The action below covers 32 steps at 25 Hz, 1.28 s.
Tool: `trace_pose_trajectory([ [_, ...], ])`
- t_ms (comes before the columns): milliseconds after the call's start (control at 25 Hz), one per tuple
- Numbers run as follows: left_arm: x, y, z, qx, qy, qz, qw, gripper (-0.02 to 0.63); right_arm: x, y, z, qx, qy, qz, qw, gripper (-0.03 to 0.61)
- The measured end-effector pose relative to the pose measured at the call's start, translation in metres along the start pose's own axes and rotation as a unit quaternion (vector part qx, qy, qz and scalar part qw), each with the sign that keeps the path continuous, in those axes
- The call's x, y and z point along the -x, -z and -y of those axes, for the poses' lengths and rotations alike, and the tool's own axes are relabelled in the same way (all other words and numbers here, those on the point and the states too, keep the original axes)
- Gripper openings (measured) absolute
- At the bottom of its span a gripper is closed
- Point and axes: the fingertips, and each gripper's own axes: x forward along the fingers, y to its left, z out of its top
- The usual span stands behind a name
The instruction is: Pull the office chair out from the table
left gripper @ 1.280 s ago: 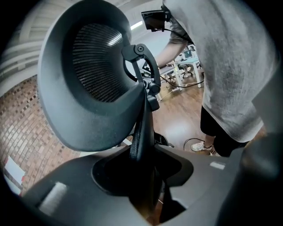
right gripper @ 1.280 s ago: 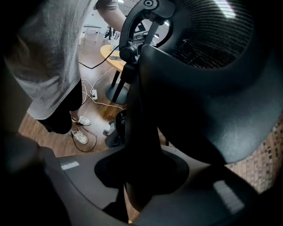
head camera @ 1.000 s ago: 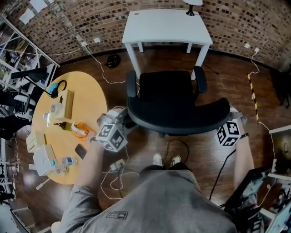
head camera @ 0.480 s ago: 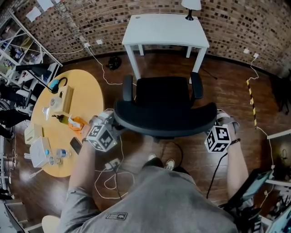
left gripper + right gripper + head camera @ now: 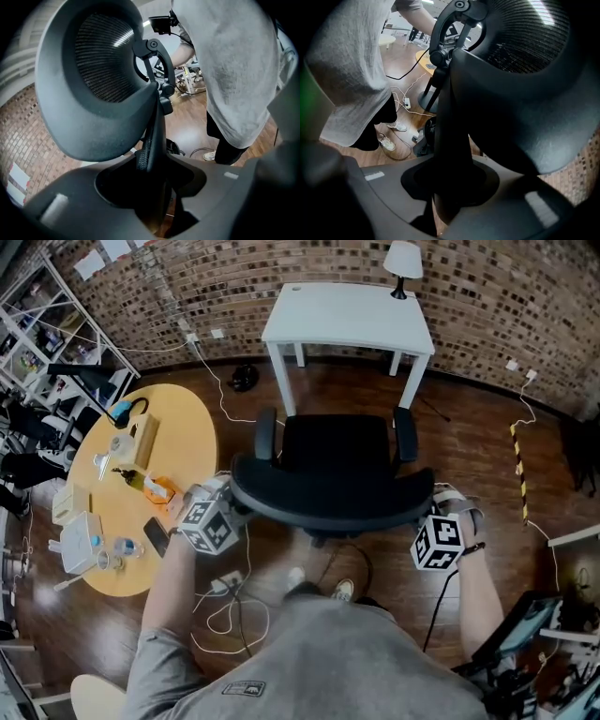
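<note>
- Office chair (image 5: pixel 336 457): I see it on the wooden floor, its seat wholly clear of the white table (image 5: pixel 347 317). Bare floor shows between the two, and the backrest (image 5: pixel 333 507) is nearest me.
- Left gripper (image 5: pixel 230 502): the jaws straddle the backrest's left rim and pinch it. They have just been opening somewhat, with the rim between them.
- Right gripper (image 5: pixel 439 510): the jaws are set narrowly and clamped on the backrest's right rim.
- Surroundings: a round yellow table (image 5: pixel 180 432) stands just beside the left gripper.
- Progress: I judge the pull essentially done, since the chair is out from the table. At most a little more travel toward me is left, then letting go of both rims.
</note>
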Motion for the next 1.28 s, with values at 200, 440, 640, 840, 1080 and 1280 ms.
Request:
trace_pose_trajectory([
  [200, 0.005, 0.006, 0.002, -0.008, -0.003, 0.001, 1.0000, 0.193, 0.002, -0.009, -0.007, -0.006, 0.005, -0.005, 1.000, 0.101],
  [440, 0.009, 0.008, 0.002, -0.015, -0.002, 0.007, 0.9999, 0.192, 0.003, -0.014, -0.011, -0.011, 0.005, -0.010, 1.000, 0.101],
  [640, 0.012, 0.010, 0.007, -0.020, 0.004, 0.014, 0.9997, 0.192, 0.004, -0.019, -0.019, -0.021, 0.005, -0.015, 1.000, 0.104],
  [840, 0.016, 0.014, 0.008, -0.029, -0.006, 0.022, 0.9993, 0.193, 0.002, -0.024, -0.019, -0.027, 0.023, -0.013, 0.999, 0.117],
  [1080, 0.018, 0.011, 0.006, -0.031, -0.018, 0.032, 0.9989, 0.206, 0.004, -0.024, -0.017, -0.032, 0.039, -0.012, 0.999, 0.129],
  [1280, 0.018, 0.007, 0.003, -0.028, -0.022, 0.038, 0.9987, 0.213, 0.004, -0.025, -0.013, -0.046, 0.053, -0.008, 0.997, 0.145],
])
